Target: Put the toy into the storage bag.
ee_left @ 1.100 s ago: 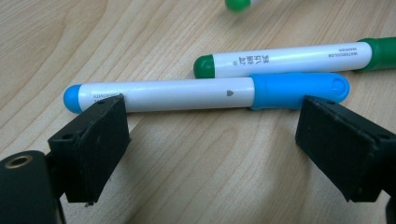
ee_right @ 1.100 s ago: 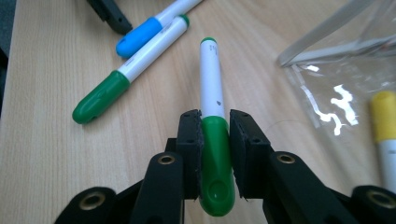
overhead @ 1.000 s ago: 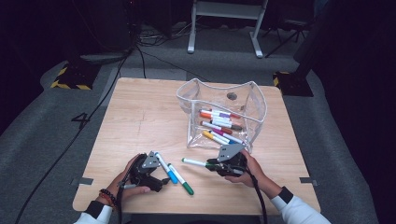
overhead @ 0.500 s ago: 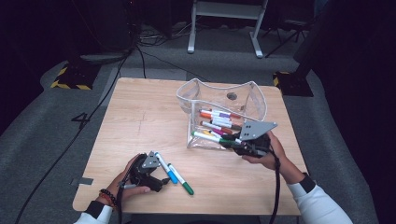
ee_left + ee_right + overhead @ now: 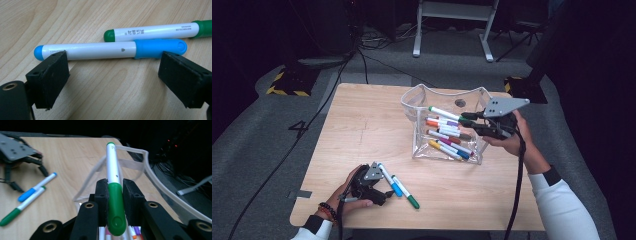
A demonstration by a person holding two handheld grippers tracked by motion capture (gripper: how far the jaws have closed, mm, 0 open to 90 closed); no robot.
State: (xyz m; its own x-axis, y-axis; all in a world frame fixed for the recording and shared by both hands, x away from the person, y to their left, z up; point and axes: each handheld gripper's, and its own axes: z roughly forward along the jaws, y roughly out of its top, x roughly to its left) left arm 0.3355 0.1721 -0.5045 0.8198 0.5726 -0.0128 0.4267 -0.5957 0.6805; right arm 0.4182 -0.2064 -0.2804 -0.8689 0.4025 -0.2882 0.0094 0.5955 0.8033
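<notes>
My right gripper (image 5: pixel 467 119) is shut on a green-capped white marker (image 5: pixel 447 113), holding it level over the clear plastic bin (image 5: pixel 416 100). In the right gripper view the jaws clamp the green marker (image 5: pixel 113 195) near its cap, its tip pointing over the bin's rim (image 5: pixel 147 167). Several markers (image 5: pixel 449 142) lie inside the bin. My left gripper (image 5: pixel 387 192) rests open on the table near the front edge. Just ahead of its spread jaws lie a blue marker (image 5: pixel 110 49) and a green marker (image 5: pixel 155 31), side by side, untouched.
The wooden table (image 5: pixel 362 125) has bare surface left of the bin and at the front right. A cable (image 5: pixel 518 185) trails from my right gripper along the sleeve. Dark floor, cables and a metal stand (image 5: pixel 452 25) lie beyond the far edge.
My right gripper has risen from the table in front of the bin, carrying the green marker up and right, and now holds it over the bin. The left gripper has stayed put.
</notes>
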